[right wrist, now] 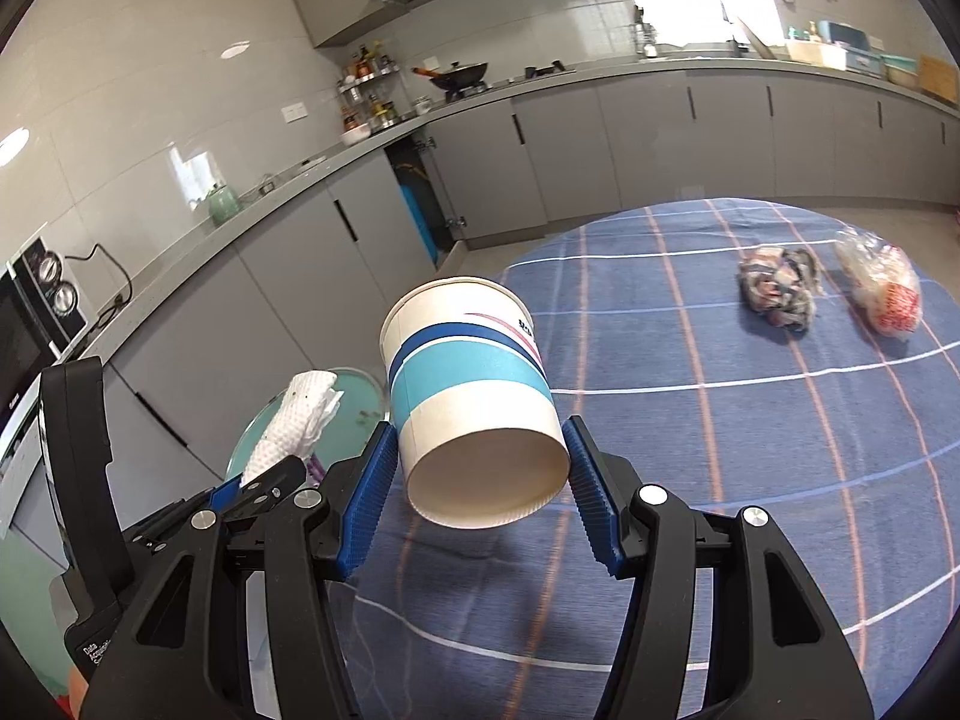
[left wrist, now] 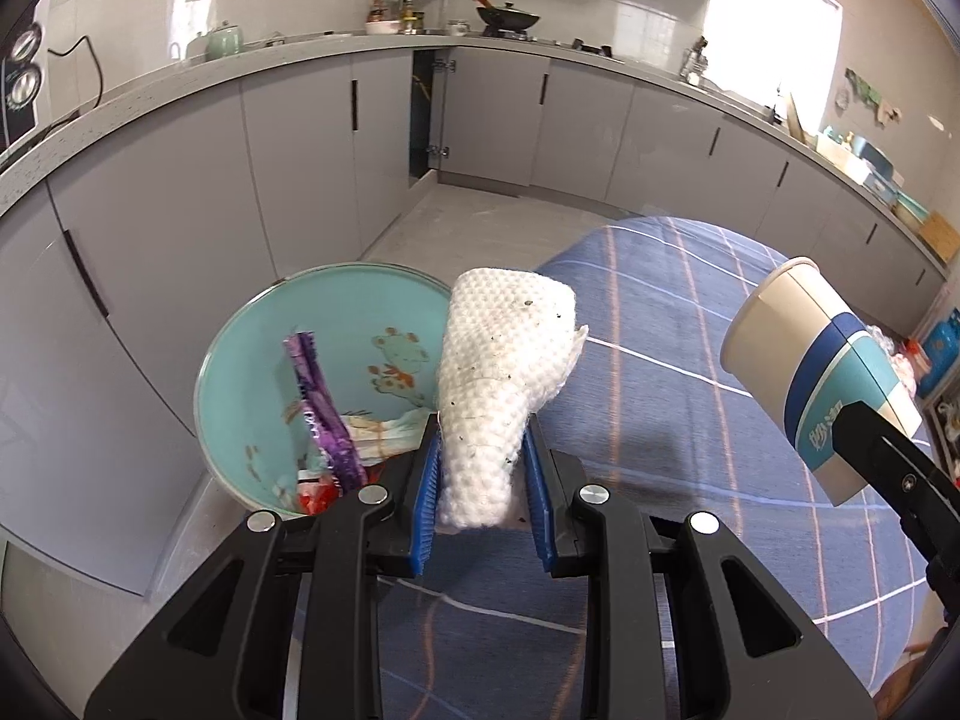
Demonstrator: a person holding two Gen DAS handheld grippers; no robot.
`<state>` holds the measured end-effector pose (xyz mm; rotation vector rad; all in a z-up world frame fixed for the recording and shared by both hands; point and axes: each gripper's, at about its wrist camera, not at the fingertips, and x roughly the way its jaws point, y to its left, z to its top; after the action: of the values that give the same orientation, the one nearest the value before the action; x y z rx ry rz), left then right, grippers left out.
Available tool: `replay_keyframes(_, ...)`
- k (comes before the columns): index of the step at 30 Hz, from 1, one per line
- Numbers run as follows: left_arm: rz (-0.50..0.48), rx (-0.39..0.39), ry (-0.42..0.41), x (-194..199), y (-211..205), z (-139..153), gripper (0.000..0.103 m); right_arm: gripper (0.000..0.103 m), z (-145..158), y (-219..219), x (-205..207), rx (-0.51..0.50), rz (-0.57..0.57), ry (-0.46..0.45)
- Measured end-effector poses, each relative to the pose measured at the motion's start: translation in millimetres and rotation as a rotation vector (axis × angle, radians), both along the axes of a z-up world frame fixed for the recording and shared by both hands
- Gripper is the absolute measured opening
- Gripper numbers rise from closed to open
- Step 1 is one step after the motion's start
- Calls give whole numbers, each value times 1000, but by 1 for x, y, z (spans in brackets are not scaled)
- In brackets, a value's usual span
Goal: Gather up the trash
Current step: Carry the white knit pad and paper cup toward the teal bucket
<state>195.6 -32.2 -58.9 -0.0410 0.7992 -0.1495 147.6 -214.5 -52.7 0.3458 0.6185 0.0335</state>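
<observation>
Left jaws clamp paper towel over bin rim, right jaws grip cup near table edge

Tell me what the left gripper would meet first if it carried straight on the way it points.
Probably the teal trash bin: the left gripper, shut on the white paper towel, points down toward the bin's open mouth just beyond the table edge. Depth is unclear; it might clear the rim's right side.

Blue plaid tablecloth, crumpled wrapper, clear plastic bag just beside
</observation>
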Motion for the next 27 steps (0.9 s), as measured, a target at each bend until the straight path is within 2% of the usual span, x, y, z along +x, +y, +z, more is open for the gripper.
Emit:
replay_keyframes(11, 70, -14, 7, 7, 37, -4, 26, 56, 2, 45, 18, -13, 78, 8)
replay_keyframes(27, 128, -38, 23, 15, 69, -13, 26, 55, -2, 80, 37, -48, 126, 11)
